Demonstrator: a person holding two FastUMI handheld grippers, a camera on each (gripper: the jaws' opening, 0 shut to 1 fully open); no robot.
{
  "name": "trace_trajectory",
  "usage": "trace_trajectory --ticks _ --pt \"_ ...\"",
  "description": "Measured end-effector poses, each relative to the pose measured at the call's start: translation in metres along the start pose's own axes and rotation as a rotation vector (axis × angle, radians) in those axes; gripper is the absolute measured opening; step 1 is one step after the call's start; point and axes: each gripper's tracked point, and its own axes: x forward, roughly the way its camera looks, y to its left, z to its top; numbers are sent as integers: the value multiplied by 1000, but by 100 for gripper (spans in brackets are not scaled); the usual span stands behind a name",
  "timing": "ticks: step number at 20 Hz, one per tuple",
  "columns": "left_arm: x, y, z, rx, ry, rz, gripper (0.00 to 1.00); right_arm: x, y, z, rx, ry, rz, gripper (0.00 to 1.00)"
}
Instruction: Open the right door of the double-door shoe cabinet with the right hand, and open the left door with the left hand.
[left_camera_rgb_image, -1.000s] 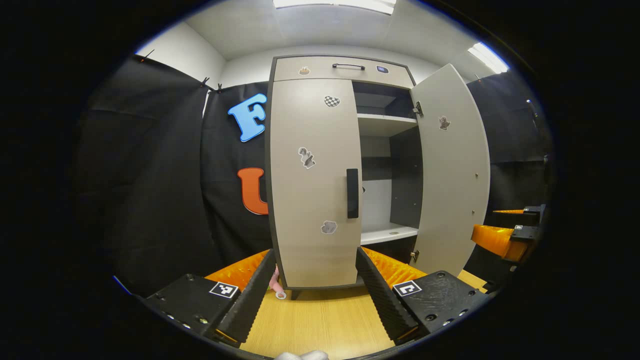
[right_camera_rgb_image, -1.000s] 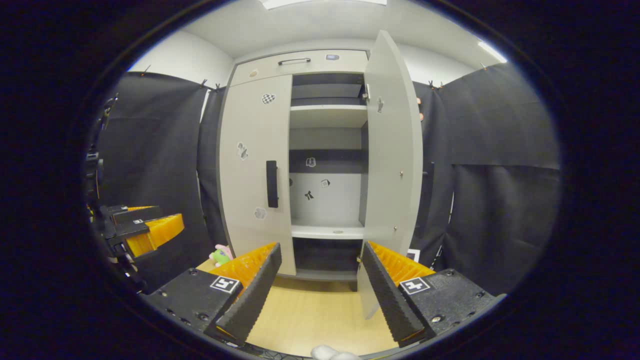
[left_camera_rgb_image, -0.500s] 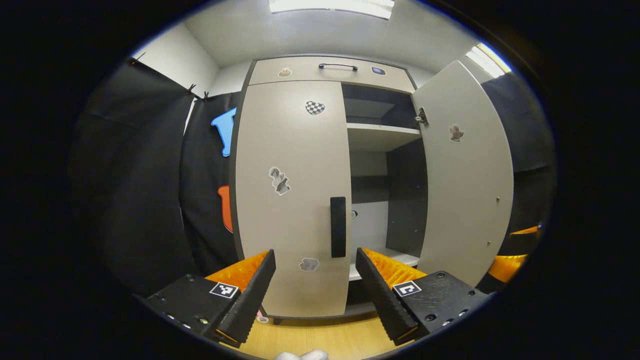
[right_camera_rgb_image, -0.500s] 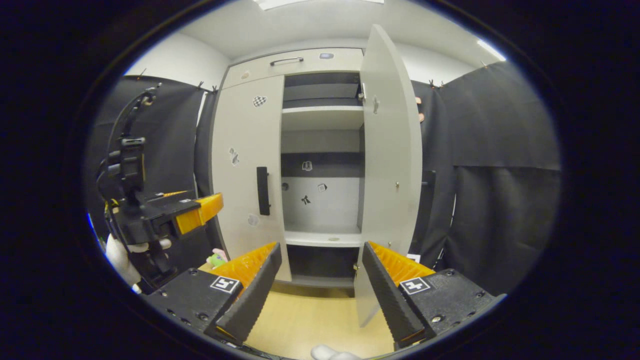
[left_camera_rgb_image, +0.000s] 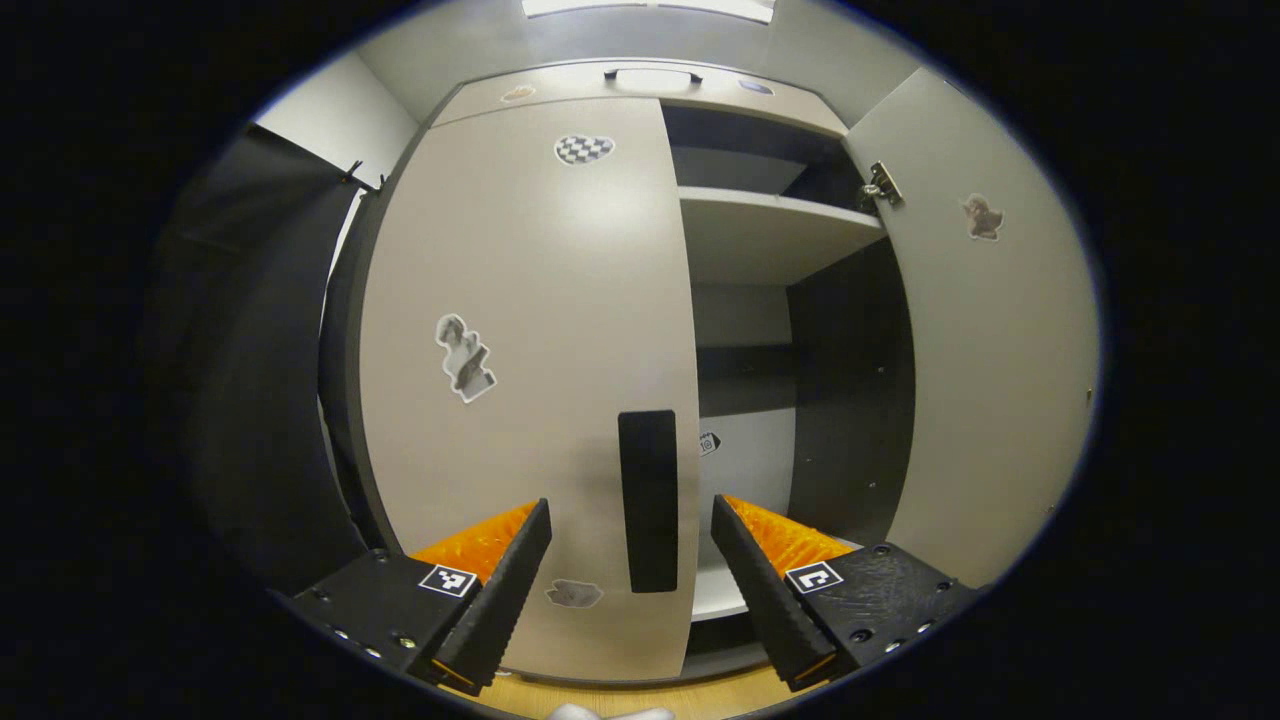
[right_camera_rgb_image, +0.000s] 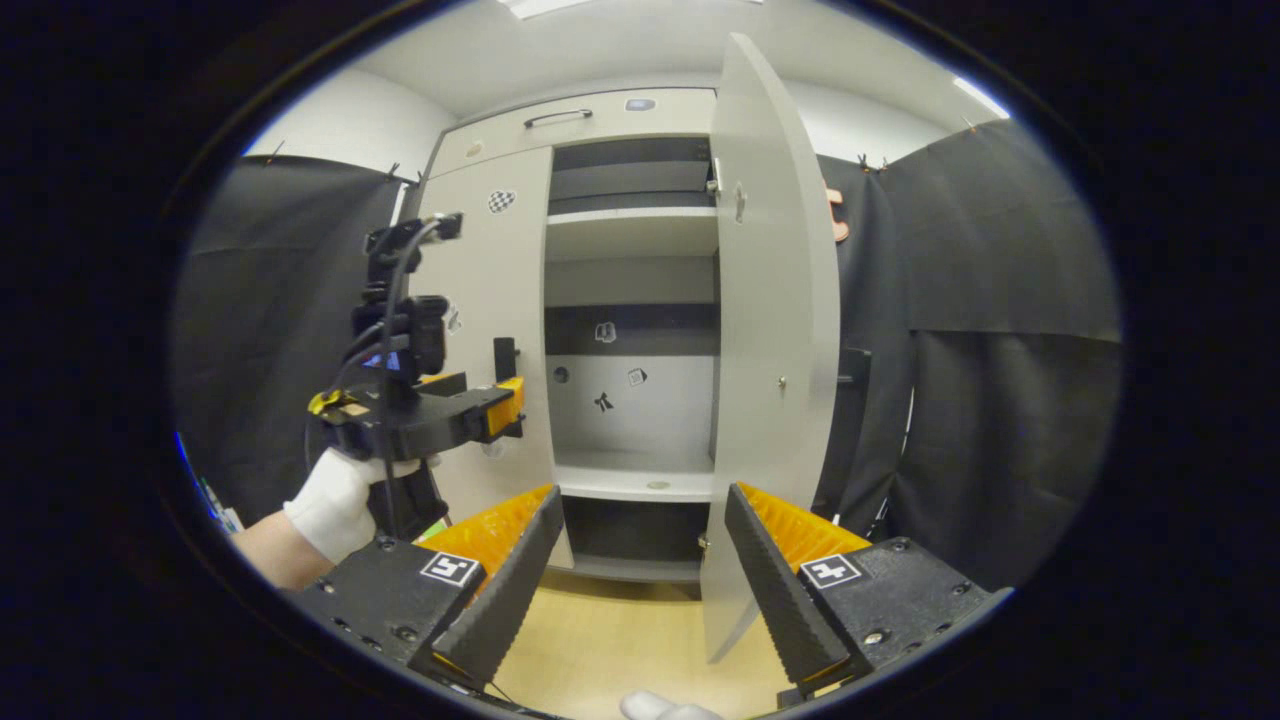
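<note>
Black cloth walls flank a pale grey double-door shoe cabinet standing on a light wood floor. Its right door stands swung wide, baring two pale shelves and a dark interior; its left door, dotted with four stickers, sits closed. One black vertical handle lies straight ahead between the spread fingers of the left gripper, not clasped. The right gripper hangs back, fingers parted, gripping nothing. A white-gloved hand holds the left tool.
</note>
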Motion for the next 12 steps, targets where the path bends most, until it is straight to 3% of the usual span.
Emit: trace_trajectory --ticks 4,7,9,10,11,12 --pt "22 1 -10 -20 19 17 96 1 -3 -1 -13 3 0 100" --pt "24 3 -10 -21 13 32 81 3 -5 -3 -15 10 -5 100" --pt "27 3 -14 -4 28 33 81 2 -3 -4 -5 12 4 100" --pt "29 2 -16 1 37 31 76 2 -4 -4 -2 13 4 100" --pt "25 1 -16 5 37 29 62 3 -2 -4 0 13 6 100" --pt "28 -2 -16 3 37 10 56 3 -1 -4 2 13 11 100"
